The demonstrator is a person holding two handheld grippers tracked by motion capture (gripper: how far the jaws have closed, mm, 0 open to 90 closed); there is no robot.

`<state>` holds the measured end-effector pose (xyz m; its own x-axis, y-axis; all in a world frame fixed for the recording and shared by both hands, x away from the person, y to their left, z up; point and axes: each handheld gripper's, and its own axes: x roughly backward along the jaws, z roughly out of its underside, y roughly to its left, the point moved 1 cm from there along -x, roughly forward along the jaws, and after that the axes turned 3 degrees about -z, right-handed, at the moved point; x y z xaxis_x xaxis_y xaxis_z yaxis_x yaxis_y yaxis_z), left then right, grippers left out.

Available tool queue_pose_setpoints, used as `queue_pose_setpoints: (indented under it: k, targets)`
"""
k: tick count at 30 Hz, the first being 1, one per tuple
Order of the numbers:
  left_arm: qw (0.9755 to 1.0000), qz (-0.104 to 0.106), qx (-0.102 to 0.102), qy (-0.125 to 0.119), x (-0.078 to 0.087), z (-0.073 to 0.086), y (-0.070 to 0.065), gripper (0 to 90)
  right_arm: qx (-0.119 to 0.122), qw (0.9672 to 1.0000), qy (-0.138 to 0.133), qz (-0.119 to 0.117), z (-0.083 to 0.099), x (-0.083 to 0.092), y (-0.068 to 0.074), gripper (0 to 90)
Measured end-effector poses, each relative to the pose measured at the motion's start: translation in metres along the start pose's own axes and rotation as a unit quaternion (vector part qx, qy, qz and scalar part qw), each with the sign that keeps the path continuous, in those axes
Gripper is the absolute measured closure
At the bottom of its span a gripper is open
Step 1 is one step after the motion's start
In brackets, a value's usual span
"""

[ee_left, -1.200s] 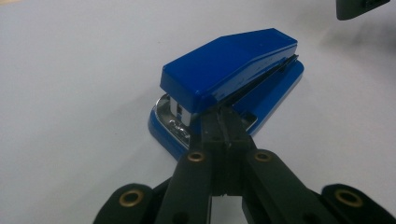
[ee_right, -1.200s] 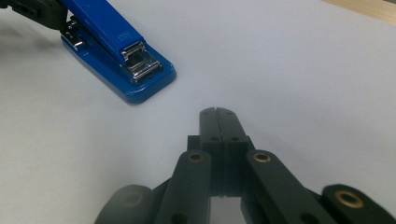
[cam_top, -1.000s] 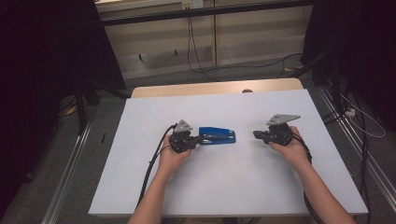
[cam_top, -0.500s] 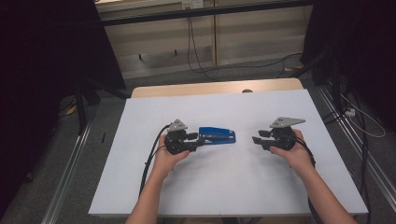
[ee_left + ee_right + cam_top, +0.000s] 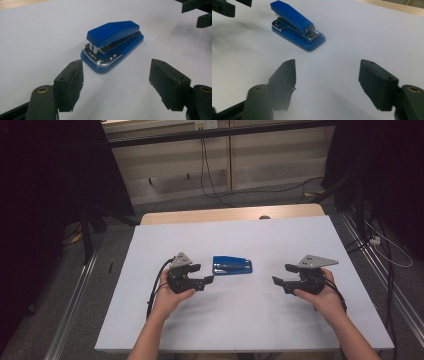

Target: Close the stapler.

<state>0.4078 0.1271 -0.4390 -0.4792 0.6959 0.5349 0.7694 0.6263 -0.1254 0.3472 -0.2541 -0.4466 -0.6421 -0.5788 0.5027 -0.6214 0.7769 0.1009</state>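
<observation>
Both the left gripper (image 5: pixel 209 280) and right gripper (image 5: pixel 276 281) are backing away from the blue plastic stapler (image 5: pixel 232 266), jaws just opening wide and holding nothing, so it's lying free on the white surface (image 5: pixel 250 330).

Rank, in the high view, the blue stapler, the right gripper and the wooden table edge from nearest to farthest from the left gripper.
1. Blue stapler: just right of the left gripper, on the white sheet.
2. Right gripper: farther right, beyond the stapler.
3. Wooden table edge: farthest, along the far side.
</observation>
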Motion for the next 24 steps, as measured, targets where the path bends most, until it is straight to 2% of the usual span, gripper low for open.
queue_pose_setpoints:
  k: [4,8,14,18,20,22,24]
  targets:
    - [1.0,-0.002,0.002,0.0,0.008,0.003,0.0,23.8,0.01,0.9999,0.004,0.005,0.007,0.007,0.005,25.1]
    - [1.0,-0.004,0.007,-0.002,0.014,0.007,0.001,19.2,0.003,1.0,0.006,0.003,0.015,0.014,0.006,22.6]
    - [1.0,-0.003,-0.007,-0.001,0.025,0.014,0.002,11.9,0.005,1.0,0.004,0.002,0.022,0.026,0.009,19.8]
    - [1.0,-0.004,-0.008,-0.003,0.033,0.019,0.002,10.5,0.009,0.9999,0.007,0.004,0.027,0.031,0.011,18.8]
    - [0.9998,-0.009,-0.017,-0.001,0.037,0.022,0.003,9.8,0.01,0.9999,0.008,0.003,0.029,0.033,0.012,18.5]
    - [0.9999,-0.007,-0.01,-0.003,0.04,0.024,0.003,9.6,0.01,0.9999,0.008,0.004,0.03,0.036,0.014,18.1]
    - [0.9999,-0.006,-0.012,-0.003,0.045,0.027,0.003,9.6,0.011,0.9999,0.009,0.004,0.031,0.038,0.015,17.8]
